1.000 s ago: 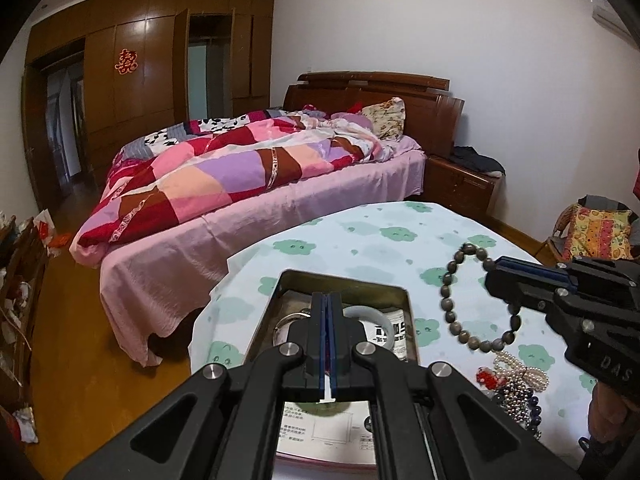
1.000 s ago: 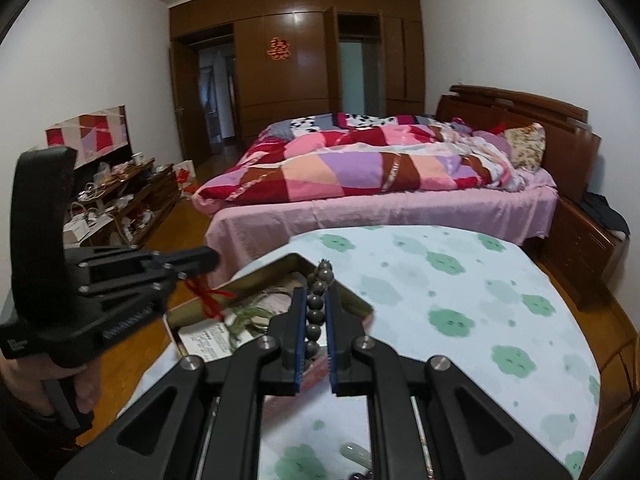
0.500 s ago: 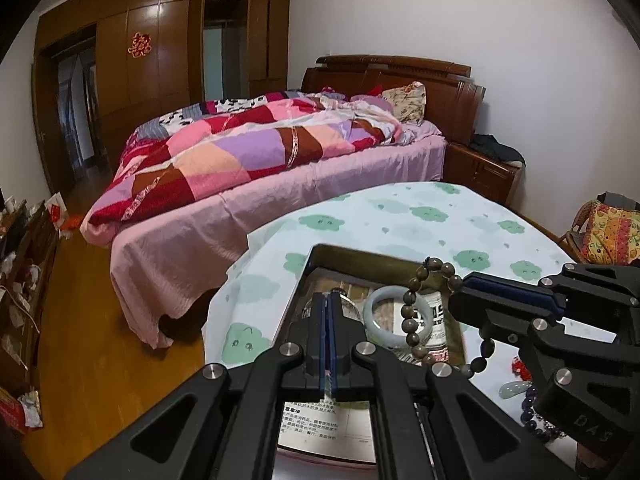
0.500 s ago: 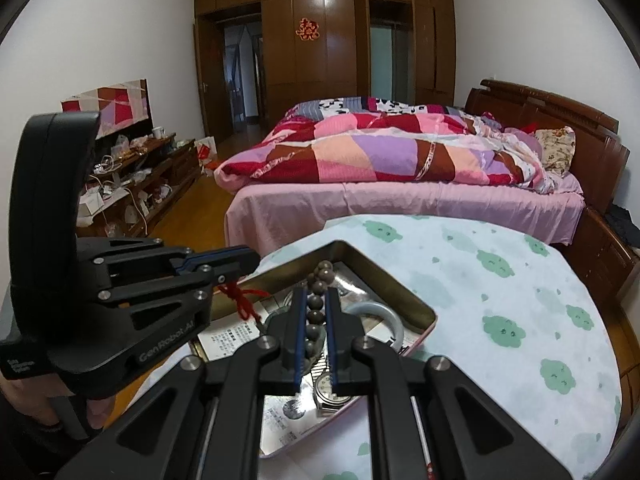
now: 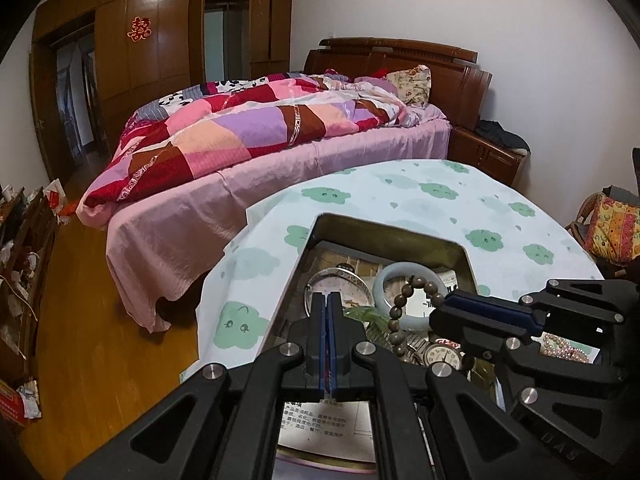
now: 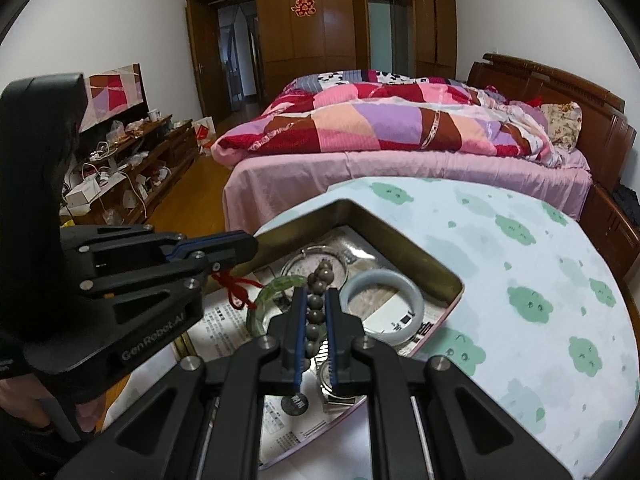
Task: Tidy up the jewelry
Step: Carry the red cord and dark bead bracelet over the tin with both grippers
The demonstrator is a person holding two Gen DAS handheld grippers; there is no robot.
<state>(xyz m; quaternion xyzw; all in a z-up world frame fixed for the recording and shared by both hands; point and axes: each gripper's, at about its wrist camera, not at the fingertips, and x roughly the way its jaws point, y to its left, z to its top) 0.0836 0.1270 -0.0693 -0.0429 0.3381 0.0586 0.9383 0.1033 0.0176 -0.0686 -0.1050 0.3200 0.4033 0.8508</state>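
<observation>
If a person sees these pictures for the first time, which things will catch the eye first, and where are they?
First, the brown bead bracelet, pinched in the right tongs and hanging above the open metal tin on the cloud-patterned tablecloth. Inside the tin lies a pale jade bangle, right of the beads. Behind the table, the bright patchwork quilt covers the bed.

the tin (image 6: 404,248) is sitting on the desk (image 6: 520,280), with the bed (image 6: 400,160) lying behind it. inside the tin, the bangle (image 6: 382,308) is lying right of the bead bracelet (image 6: 316,304), the watch (image 6: 332,384) nearer.
</observation>
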